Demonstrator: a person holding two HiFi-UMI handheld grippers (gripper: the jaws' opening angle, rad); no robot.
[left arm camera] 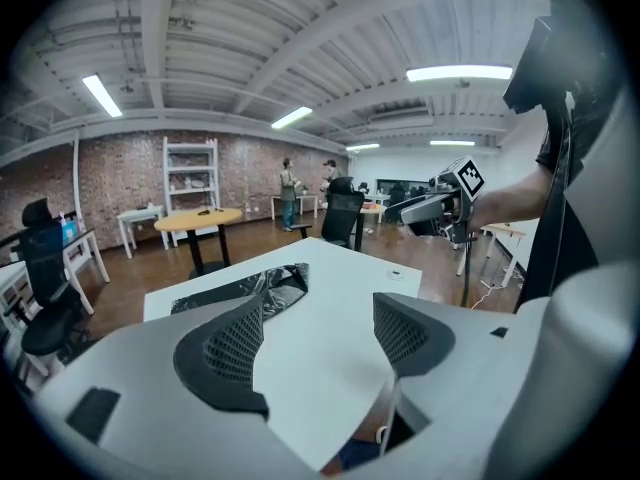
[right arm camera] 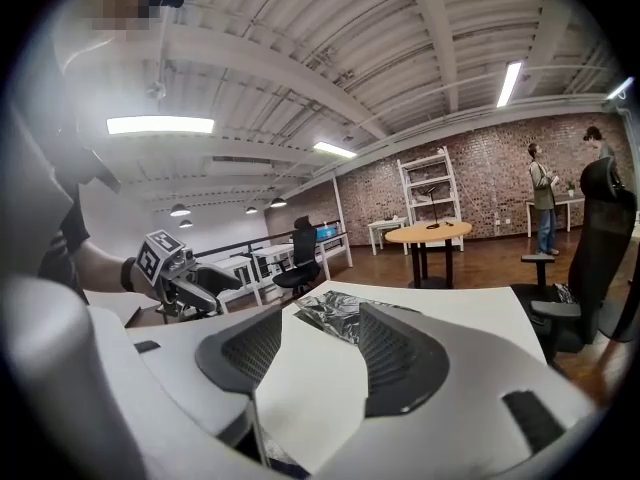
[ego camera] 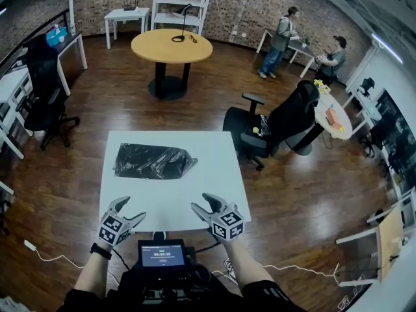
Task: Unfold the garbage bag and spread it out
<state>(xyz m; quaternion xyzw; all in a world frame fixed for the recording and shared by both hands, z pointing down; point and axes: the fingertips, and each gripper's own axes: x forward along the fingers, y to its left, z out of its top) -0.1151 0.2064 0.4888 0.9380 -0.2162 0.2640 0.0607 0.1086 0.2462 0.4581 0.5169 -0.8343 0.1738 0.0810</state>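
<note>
A crumpled, folded black garbage bag [ego camera: 155, 161] lies on the far left part of the white square table [ego camera: 195, 187]. My left gripper [ego camera: 130, 208] hovers over the table's near left edge, well short of the bag, and is open with nothing between its fingers. My right gripper [ego camera: 200, 202] stands open and empty over the near right edge. In the left gripper view the bag [left arm camera: 245, 286] lies beyond the open left gripper [left arm camera: 315, 333], with the right gripper [left arm camera: 435, 208] off to the right. In the right gripper view the bag [right arm camera: 335, 310] shows past the open right gripper [right arm camera: 310, 343].
A black office chair [ego camera: 279, 125] stands close to the table's right side. A round wooden table [ego camera: 171, 46] is farther back, with white shelves [ego camera: 182, 2] behind it. Two people [ego camera: 281, 41] are at a desk far right. A small screen [ego camera: 162, 253] sits at my chest.
</note>
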